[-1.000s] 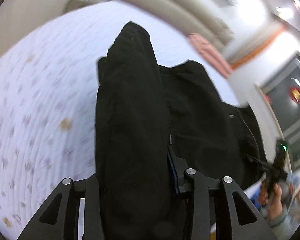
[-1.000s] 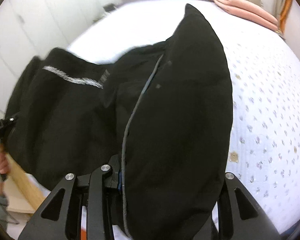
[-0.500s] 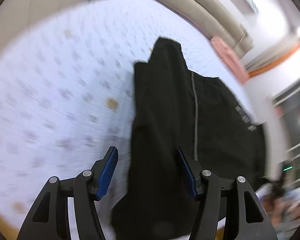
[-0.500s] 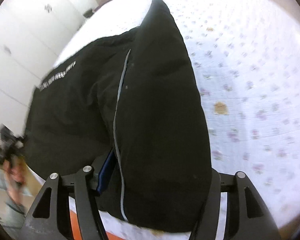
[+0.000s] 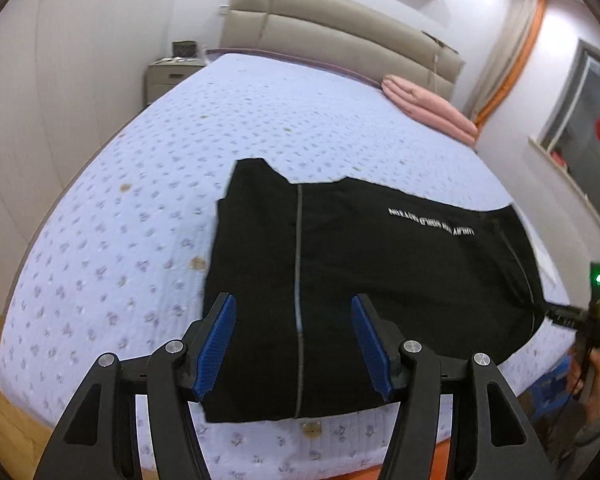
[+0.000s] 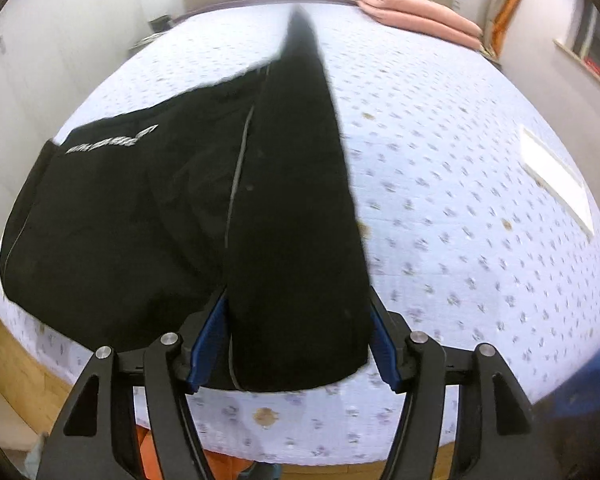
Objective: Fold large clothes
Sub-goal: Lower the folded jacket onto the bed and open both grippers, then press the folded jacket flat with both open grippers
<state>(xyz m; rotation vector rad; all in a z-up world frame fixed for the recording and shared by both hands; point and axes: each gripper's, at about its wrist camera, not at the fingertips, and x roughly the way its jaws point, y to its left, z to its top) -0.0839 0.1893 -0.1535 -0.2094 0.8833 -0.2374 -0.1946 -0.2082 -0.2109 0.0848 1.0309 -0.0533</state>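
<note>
My black jacket (image 5: 364, 280) lies flat near the foot edge of the bed (image 5: 260, 120), its long axis running across the bed, parallel to that edge. The white lettering on it reads upside down from my left camera, so its top faces toward me. A thin grey piping line runs away from me, toward the headboard (image 5: 340, 36). On the left side a folded panel sticks out past the rest toward the headboard.

My left gripper (image 5: 296, 344) hovers above the near edge with its blue pads spread wide and nothing between them.

My right gripper (image 6: 296, 344) is opening; a long folded strip of the jacket, likely a sleeve, sits between the pads and stretches straight toward the pink folded blanket (image 6: 416, 16). Whether the pads press on the cloth, I cannot tell; they sit right at its edges.

The strip's far tip is blurred. The lettering is too small to read. In my left view, my right hand (image 5: 592, 364) is partly cut off at the picture's edge.
</note>
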